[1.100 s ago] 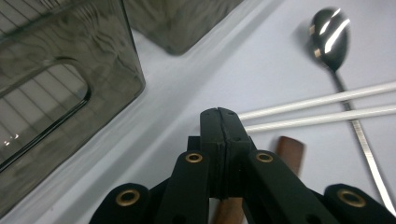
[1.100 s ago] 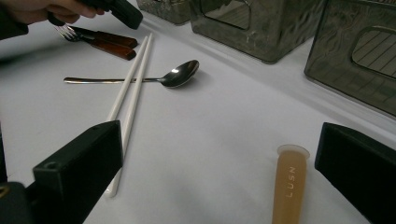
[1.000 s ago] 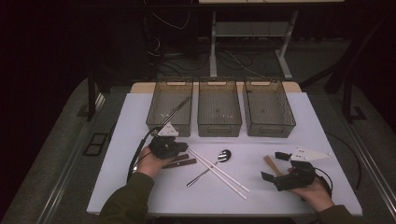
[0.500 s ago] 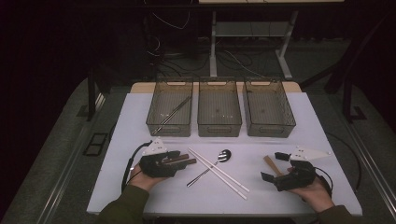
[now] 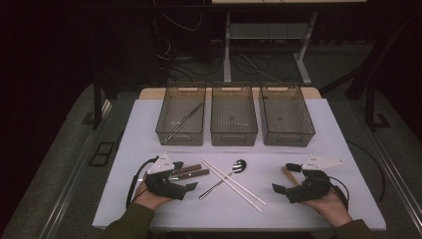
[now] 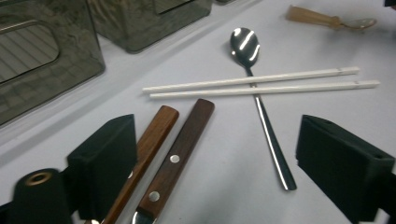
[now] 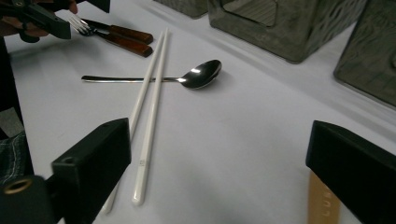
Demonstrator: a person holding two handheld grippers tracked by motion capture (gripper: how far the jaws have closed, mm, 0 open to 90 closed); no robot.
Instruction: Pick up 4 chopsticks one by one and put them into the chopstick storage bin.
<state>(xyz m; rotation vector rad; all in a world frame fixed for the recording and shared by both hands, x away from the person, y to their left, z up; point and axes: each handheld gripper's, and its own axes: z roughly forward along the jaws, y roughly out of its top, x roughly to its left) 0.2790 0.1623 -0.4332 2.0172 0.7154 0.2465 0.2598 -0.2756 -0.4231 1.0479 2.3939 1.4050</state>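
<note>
My left gripper (image 5: 183, 178) (image 6: 219, 149) sits low at the table's near left. Its jaws have just been opening and stand wide apart. Two wooden-handled utensils (image 5: 191, 172) (image 6: 180, 144) lie on the table between them, ungripped, the lighter handle beside the left jaw. A metal spoon (image 5: 225, 175) (image 6: 264, 112) lies under a pair of white chopsticks (image 5: 234, 183) (image 6: 261, 84). My right gripper (image 5: 285, 178) (image 7: 219, 154) rests at the near right. It is open, its jaws have just closed a little, and nothing is held. A light wooden spoon (image 5: 288, 175) (image 7: 321, 200) lies by its right jaw.
Three clear bins stand in a row at the back of the white table (image 5: 343, 149). The left bin (image 5: 164, 130) holds metal chopsticks (image 5: 184, 122). The middle bin (image 5: 234, 137) and right bin (image 5: 287, 138) look bare inside. The left gripper (image 7: 32, 16) shows far off in the right gripper view.
My left hand drew back from the left bin toward the table's near edge, and its jaws went from shut to wide open. The right hand has stayed in place.
</note>
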